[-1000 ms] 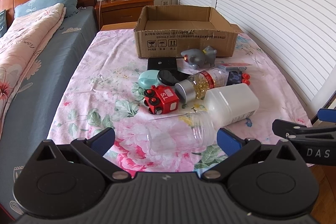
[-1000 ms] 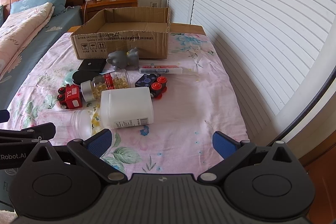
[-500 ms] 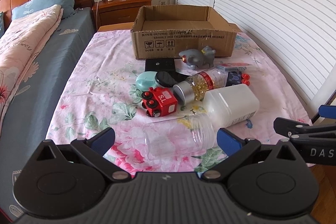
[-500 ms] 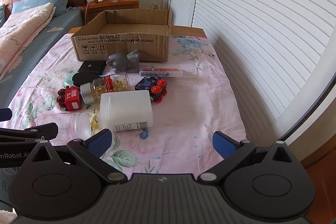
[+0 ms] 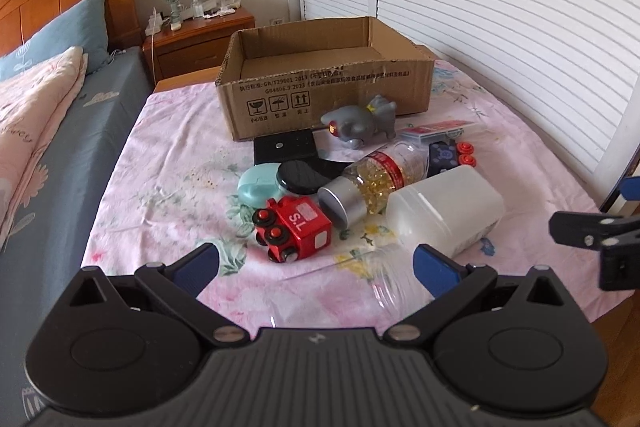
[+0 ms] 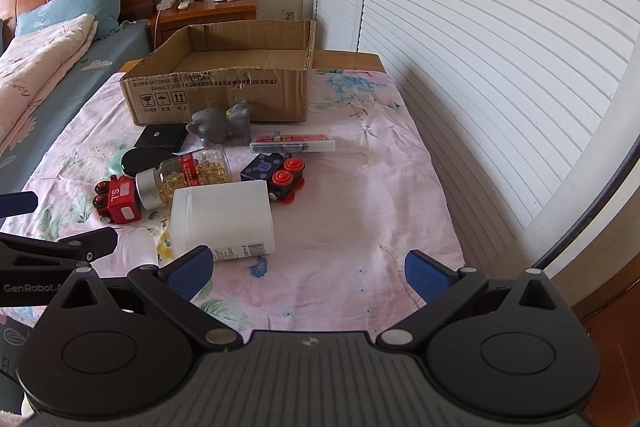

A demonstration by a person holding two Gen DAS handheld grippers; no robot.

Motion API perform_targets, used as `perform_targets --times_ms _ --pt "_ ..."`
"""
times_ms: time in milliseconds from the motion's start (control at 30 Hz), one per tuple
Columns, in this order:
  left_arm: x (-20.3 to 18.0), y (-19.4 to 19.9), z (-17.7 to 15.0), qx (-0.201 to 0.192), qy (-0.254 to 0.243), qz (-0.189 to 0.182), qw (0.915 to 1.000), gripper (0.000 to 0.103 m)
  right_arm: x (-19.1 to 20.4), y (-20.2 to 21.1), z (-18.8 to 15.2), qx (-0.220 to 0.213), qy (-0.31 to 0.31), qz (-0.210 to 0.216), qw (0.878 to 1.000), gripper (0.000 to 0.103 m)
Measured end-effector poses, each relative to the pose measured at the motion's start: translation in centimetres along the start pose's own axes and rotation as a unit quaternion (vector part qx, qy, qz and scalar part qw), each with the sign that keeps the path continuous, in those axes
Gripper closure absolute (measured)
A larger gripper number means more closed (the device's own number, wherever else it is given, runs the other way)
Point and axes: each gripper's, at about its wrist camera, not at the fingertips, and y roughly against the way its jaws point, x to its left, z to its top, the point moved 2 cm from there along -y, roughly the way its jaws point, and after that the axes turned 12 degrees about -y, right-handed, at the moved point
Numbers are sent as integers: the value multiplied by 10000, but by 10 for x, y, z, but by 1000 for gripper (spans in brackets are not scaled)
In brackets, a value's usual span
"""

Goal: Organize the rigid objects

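Note:
An open cardboard box (image 5: pixel 328 91) (image 6: pixel 224 95) stands at the far end of the flowered table. In front of it lie a grey elephant toy (image 5: pixel 360 123), a black block (image 5: pixel 284 145), a teal case (image 5: pixel 258 183), a red toy train (image 5: pixel 294 229) (image 6: pixel 118 197), a capsule bottle (image 5: pixel 372 179) (image 6: pixel 188 173), a white jar (image 5: pixel 444 211) (image 6: pixel 222 217), a clear cup (image 5: pixel 360 287), a blue toy car (image 6: pixel 278 173) and a card box (image 6: pixel 292 143). My left gripper (image 5: pixel 316 265) is open over the clear cup. My right gripper (image 6: pixel 306 271) is open and empty near the table's front edge.
A bed (image 5: pixel 44 115) runs along the left side of the table. A wooden nightstand (image 5: pixel 200 39) with a small fan stands behind the box. White louvred doors (image 6: pixel 500 47) close off the right side.
Both grippers have moved forward and lower toward the objects. The left gripper now sits closer over the clear cup. Nothing on the table has moved.

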Motion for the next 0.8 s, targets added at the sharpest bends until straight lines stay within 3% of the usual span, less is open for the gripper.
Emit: perform_targets --times_ms 333,800 --pt "-10 -7 -8 -175 -532 -235 9982 1 -6 -12 1 132 -76 -63 9999 0" --pt "27 -7 -39 134 -251 -125 9995 1 -3 -23 2 211 17 -14 9998 0"
